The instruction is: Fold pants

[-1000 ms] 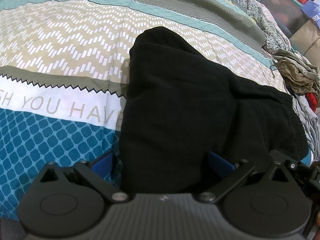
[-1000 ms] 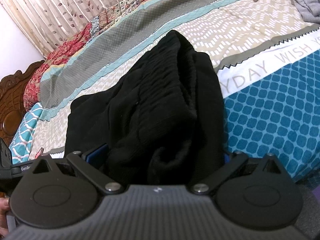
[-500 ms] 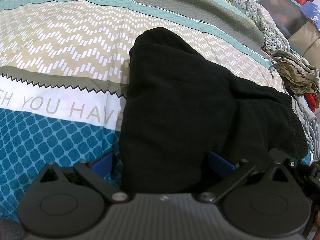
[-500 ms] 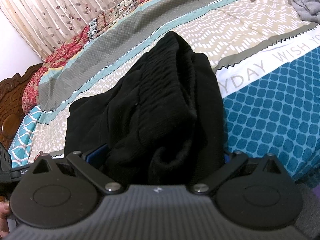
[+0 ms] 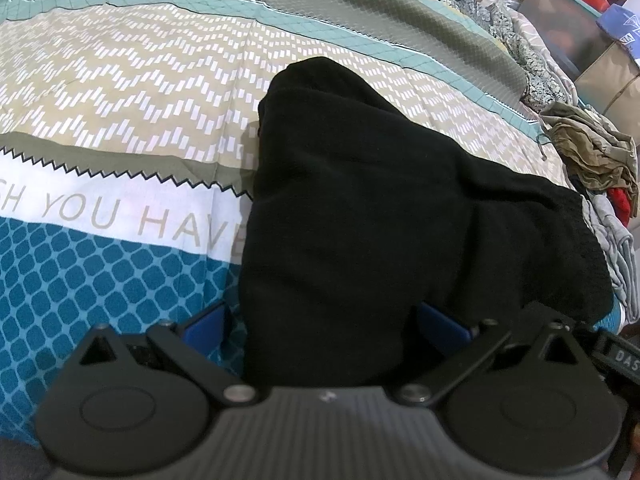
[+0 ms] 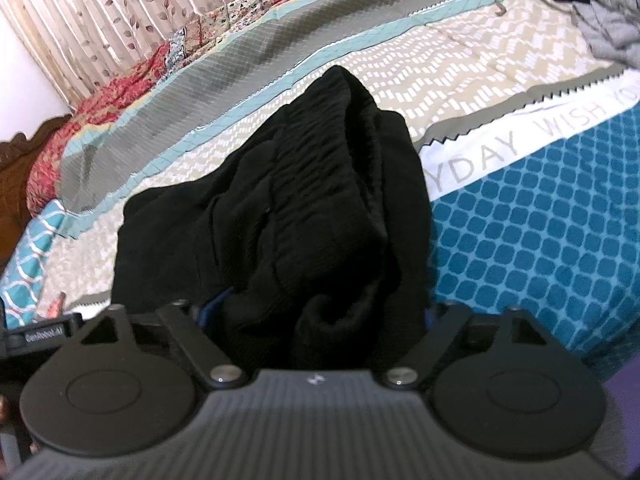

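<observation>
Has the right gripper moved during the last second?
Yes. In the right wrist view, the printed lettering on the bedsheet sits lower than a second ago, so the right gripper, with black pants between its fingers, has tilted upward or lifted slightly.

One pair of black pants (image 5: pixel 384 216), bunched in a single heap on one patterned bedspread (image 5: pixel 120 92).

Two grippers: one left gripper (image 5: pixel 324 320) and one right gripper (image 6: pixel 316 308), each with two blue fingers (image 5: pixel 206 322), partly hidden by cloth.

One pile of loose clothes (image 5: pixel 592 152) at the bed's far edge, showing at least three garments: one olive, one grey, one red.

One leaf-print curtain (image 6: pixel 100 12).

One carved wooden headboard (image 6: pixel 16 184).
</observation>
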`<state>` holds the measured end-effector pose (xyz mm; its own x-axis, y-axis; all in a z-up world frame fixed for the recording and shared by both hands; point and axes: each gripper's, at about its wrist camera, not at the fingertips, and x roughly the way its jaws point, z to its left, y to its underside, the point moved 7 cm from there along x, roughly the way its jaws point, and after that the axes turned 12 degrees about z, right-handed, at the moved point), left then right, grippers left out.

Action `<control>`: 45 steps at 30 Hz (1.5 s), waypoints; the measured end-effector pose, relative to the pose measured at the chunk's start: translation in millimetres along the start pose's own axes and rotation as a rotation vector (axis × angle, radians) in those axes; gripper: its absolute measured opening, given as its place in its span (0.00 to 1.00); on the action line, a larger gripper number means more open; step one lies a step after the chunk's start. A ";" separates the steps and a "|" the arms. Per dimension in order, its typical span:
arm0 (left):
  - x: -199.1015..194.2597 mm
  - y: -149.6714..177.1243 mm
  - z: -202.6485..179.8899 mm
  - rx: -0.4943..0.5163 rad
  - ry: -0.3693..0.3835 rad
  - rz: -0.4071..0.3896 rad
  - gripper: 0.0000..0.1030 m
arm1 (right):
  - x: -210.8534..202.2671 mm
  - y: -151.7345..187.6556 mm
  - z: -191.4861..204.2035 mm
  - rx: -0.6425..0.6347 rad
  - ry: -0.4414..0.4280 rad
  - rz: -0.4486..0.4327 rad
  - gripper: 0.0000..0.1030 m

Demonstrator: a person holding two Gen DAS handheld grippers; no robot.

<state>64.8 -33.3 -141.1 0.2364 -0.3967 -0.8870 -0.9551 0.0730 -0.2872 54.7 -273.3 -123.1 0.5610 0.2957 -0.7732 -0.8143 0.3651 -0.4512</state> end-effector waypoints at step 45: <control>-10.7 4.3 -14.5 0.057 0.042 -0.033 0.50 | -6.9 -2.4 21.8 -0.202 0.086 -0.063 0.46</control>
<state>55.6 -42.0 -127.6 0.2585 -0.4378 -0.8611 -0.9351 0.1104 -0.3368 56.1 -257.0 -107.0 0.6037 0.1980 -0.7722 -0.7964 0.1935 -0.5730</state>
